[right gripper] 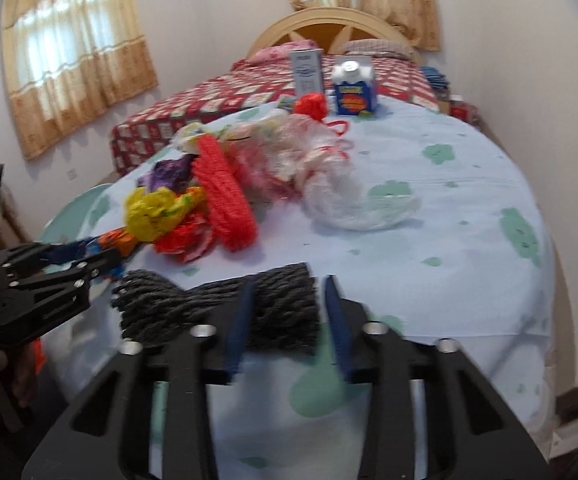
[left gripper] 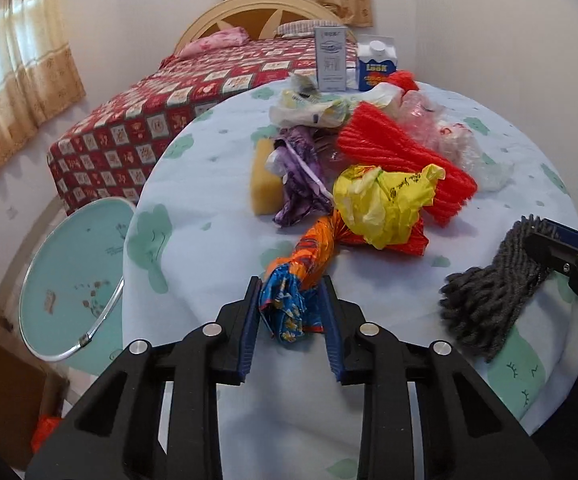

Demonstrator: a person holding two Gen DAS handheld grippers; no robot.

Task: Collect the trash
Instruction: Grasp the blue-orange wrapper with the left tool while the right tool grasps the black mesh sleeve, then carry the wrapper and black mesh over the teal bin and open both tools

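Left gripper (left gripper: 293,312) pinching 1 orange-blue wrapper (left gripper: 301,280), right gripper (right gripper: 289,312) around 1 grey yarn bundle (right gripper: 217,308), 2 cartons (left gripper: 377,65) behind.

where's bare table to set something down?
Bare tablecloth on the right side, between the clear plastic bag and the table edge. A smaller patch sits left of the yellow sponge. The middle is crowded: red yarn, yellow bag, wrappers.

Trash pile (left gripper: 373,160) crowds the table's (left gripper: 209,280) middle; two cartons (left gripper: 353,60) stand behind it. The table's right side (right gripper: 469,208) and left edge lie open. Bin (left gripper: 73,280) sits beside the table.
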